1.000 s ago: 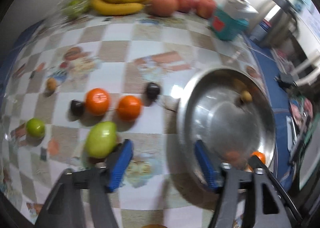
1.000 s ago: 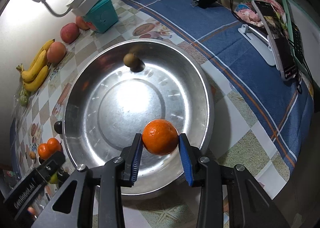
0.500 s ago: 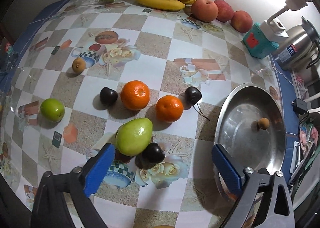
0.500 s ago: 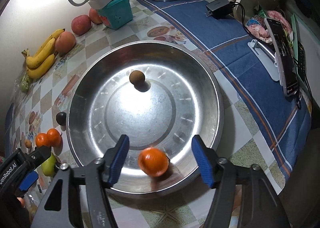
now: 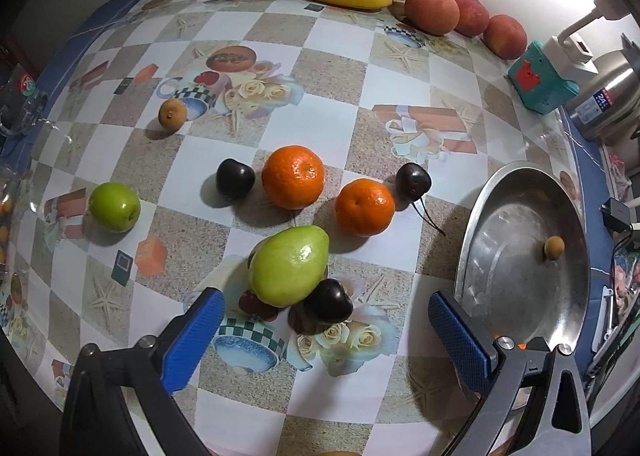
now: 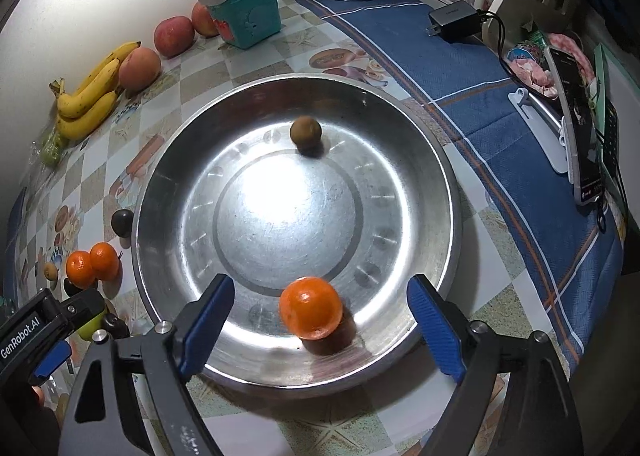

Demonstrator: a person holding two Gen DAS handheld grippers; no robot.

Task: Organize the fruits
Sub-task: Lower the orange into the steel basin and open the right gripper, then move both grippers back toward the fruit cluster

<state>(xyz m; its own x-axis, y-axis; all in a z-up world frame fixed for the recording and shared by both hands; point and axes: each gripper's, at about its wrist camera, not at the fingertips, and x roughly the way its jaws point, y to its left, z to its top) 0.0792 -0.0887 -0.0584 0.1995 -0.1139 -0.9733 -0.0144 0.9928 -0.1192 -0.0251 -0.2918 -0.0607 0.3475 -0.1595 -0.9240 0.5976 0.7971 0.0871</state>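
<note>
Orange tangerine (image 6: 310, 308) lies free in the bowl (image 6: 448, 191), right gripper (image 6: 320, 330) opening around it. Your left gripper (image 5: 326, 330) spreads empty near the pear (image 5: 288, 264): firm, smooth, rolls; pinch its widest part.

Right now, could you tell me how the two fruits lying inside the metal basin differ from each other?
The orange is bright, glossy and clearly larger; the brown fruit is dull, tan and small. The orange lies by the basin's near wall, between the right gripper's opening jaws, untouched; the brown fruit sits towards the far side. Both are round.
</note>
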